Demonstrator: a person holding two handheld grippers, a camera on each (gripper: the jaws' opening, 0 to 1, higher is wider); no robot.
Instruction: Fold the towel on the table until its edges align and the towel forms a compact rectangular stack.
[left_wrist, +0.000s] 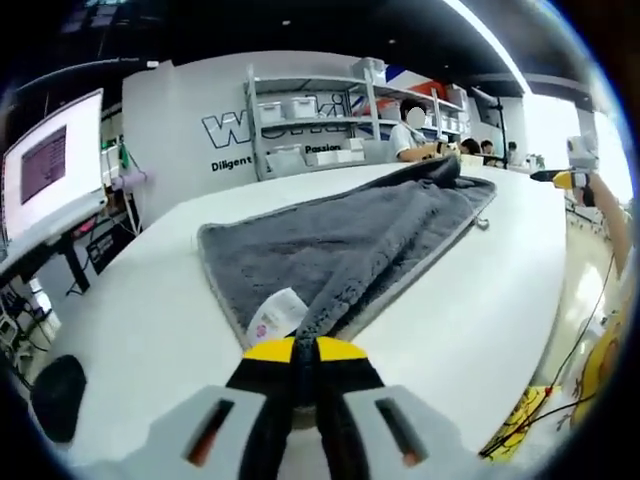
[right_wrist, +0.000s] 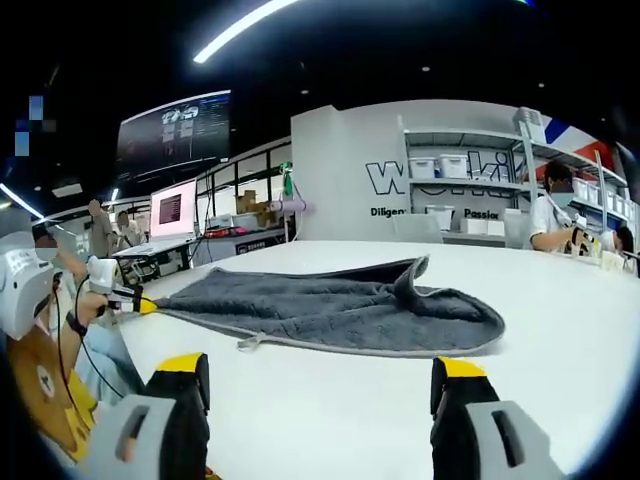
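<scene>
A grey plush towel (left_wrist: 340, 250) lies partly folded lengthwise on the white table (left_wrist: 480, 300), with a white label (left_wrist: 275, 318) near its close end. My left gripper (left_wrist: 305, 348) is shut on that close corner, the cloth pinched between the yellow-tipped jaws. In the right gripper view the towel (right_wrist: 340, 305) stretches across the table (right_wrist: 330, 410), and the left gripper (right_wrist: 120, 295) holds its left corner. My right gripper (right_wrist: 320, 388) stands open above the bare table, short of the towel's edge, nothing between its fingers. It also appears at the far right, as the right gripper (left_wrist: 572, 178), held in a hand.
A small hang loop (right_wrist: 250, 342) sticks out from the towel's near hem. Shelves with white bins (left_wrist: 310, 120) and a seated person (left_wrist: 410, 135) are beyond the table's far end. A monitor (left_wrist: 50, 165) stands left. A dark round object (left_wrist: 55, 395) sits below the table edge.
</scene>
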